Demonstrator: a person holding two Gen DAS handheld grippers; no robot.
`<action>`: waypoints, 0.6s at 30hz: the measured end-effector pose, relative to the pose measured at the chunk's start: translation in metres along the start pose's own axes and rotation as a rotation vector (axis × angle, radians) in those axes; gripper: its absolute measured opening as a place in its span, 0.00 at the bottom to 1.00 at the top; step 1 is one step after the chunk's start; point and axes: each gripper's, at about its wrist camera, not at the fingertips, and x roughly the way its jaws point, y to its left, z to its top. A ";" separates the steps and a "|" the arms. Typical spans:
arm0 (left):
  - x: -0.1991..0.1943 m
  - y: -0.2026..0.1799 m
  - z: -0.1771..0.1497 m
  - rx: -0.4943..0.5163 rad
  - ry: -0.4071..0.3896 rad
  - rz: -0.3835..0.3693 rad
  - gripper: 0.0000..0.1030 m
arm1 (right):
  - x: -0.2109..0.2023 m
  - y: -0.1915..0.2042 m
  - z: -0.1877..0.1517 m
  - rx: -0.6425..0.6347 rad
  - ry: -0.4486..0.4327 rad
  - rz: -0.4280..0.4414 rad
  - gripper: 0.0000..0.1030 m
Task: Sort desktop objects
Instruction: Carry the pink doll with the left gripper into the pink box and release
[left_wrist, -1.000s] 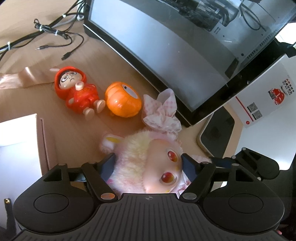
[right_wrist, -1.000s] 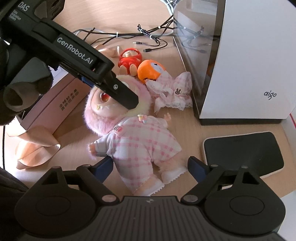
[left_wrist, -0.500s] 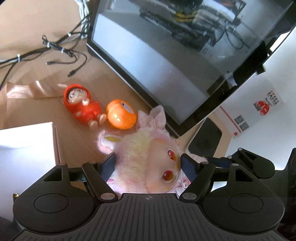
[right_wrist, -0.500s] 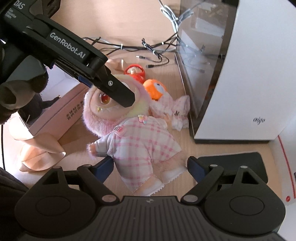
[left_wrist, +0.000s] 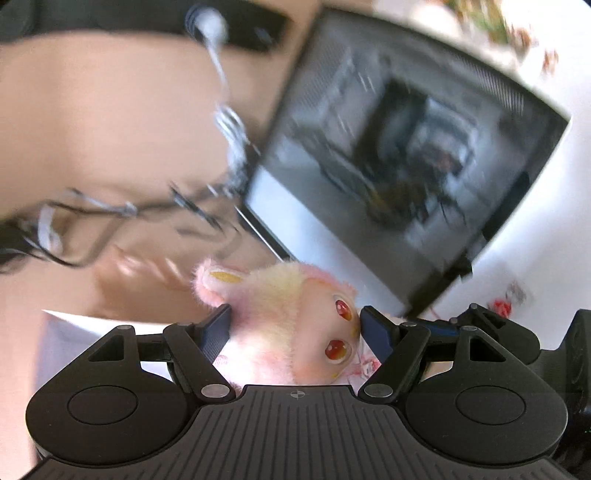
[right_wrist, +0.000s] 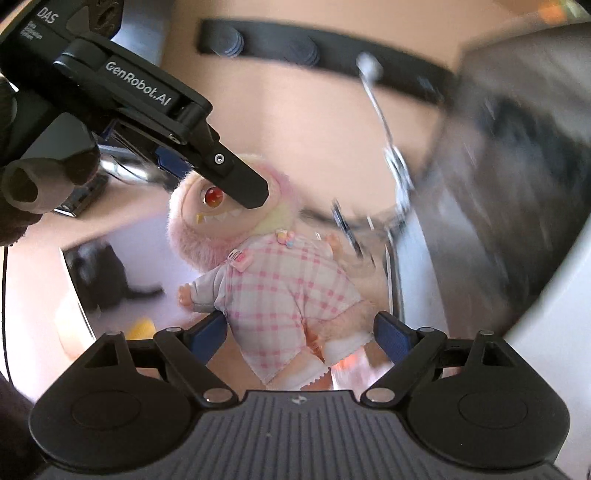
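The left gripper (left_wrist: 293, 325) stayed clamped on the doll's (left_wrist: 291, 328) head and had lifted it clear of the desk (left_wrist: 110, 110); the right gripper (right_wrist: 301, 332) stayed wide around its legs.

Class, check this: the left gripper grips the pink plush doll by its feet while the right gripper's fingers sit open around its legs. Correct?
Not quite. The left gripper grips the pink plush doll by its head, as the left wrist view shows. The right gripper does sit open around its legs.
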 end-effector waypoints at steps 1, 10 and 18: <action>-0.010 0.007 0.001 -0.007 -0.026 0.016 0.77 | 0.003 0.005 0.008 -0.022 -0.023 0.010 0.85; -0.039 0.083 -0.007 -0.150 -0.076 0.176 0.77 | 0.062 0.064 0.055 -0.173 -0.049 0.122 0.85; 0.012 0.136 -0.031 -0.244 0.090 0.223 0.78 | 0.118 0.092 0.045 -0.249 0.107 0.164 0.85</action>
